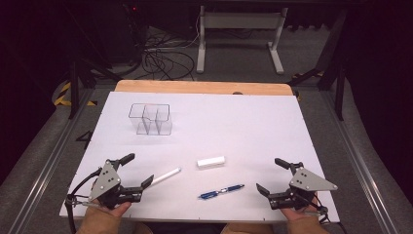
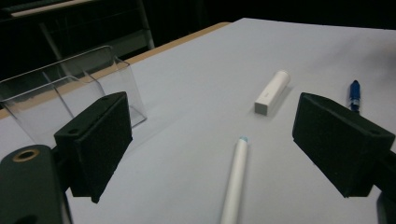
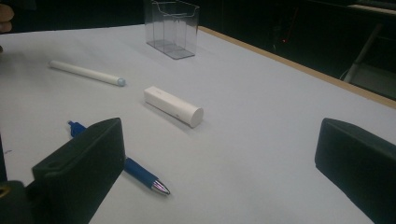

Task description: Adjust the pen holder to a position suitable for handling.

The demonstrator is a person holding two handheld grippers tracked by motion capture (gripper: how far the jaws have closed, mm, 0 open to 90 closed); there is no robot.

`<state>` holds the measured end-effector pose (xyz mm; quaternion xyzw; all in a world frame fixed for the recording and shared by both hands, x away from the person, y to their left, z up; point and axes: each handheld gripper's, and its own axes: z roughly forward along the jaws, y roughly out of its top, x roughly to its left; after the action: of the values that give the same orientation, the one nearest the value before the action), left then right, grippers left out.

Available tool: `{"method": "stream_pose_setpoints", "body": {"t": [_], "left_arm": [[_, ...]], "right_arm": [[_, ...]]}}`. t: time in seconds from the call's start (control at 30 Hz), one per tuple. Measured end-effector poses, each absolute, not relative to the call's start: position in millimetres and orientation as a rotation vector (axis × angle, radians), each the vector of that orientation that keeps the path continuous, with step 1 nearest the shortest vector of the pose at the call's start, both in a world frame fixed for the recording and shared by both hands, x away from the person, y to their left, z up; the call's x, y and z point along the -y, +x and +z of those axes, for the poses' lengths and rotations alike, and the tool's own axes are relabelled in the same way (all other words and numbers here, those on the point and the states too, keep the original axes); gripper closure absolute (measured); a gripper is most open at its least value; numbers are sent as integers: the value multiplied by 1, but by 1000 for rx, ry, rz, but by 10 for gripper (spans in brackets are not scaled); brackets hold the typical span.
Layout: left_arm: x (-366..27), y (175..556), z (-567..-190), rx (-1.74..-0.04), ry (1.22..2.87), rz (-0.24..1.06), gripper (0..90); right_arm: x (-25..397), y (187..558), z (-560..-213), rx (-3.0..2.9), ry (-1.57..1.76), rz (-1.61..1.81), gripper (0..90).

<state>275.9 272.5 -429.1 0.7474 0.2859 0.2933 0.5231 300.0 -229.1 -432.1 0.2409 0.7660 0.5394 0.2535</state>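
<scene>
Near the front left of the white mat [image 1: 253, 122], my left gripper [image 1: 140, 168] stands open, holding nothing. A white pen [image 1: 164, 176] lies just off its right fingertip; in the left gripper view the white pen [image 2: 236, 177] lies between the jaws, pointing away. A short white capped stick [image 1: 211, 162] rests mid-table, and a blue pen [image 1: 221, 191] lies nearer the front edge. My right gripper [image 1: 269, 174] is open at the front right, with the blue pen [image 3: 135, 170] beside its left jaw. A clear divided holder [image 1: 151, 118] stands at the back left.
The mat covers a wooden tabletop [image 1: 204, 87] whose far edge shows. Beyond it are a white desk frame [image 1: 241, 34] and loose cables [image 1: 160, 58] on the floor. Metal rails [image 1: 53, 156] run along both sides.
</scene>
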Motion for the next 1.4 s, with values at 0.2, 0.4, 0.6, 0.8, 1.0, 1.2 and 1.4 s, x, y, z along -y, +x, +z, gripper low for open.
{"method": "stream_pose_setpoints", "body": {"t": [0.2,0.4,0.6,0.8,1.0,1.2,1.4], "left_arm": [[-272,276,-430,-697,1799,700,106],[-277,276,-428,-697,1781,658,79],[-278,275,-426,-693,1788,679,98],[-279,275,-421,-691,1796,713,111],[-278,277,-420,-698,1808,699,124],[-279,281,-415,-703,1808,684,129],[-283,290,-407,-712,1812,649,132]], "right_arm": [[229,302,-434,-2092,653,1479,24],[229,305,-437,-2109,660,1483,24],[228,306,-439,-2113,661,1494,24],[228,309,-442,-2131,662,1504,24],[229,313,-446,-2144,672,1512,24],[234,318,-450,-2135,719,1533,24],[237,322,-453,-2138,749,1533,24]]}}
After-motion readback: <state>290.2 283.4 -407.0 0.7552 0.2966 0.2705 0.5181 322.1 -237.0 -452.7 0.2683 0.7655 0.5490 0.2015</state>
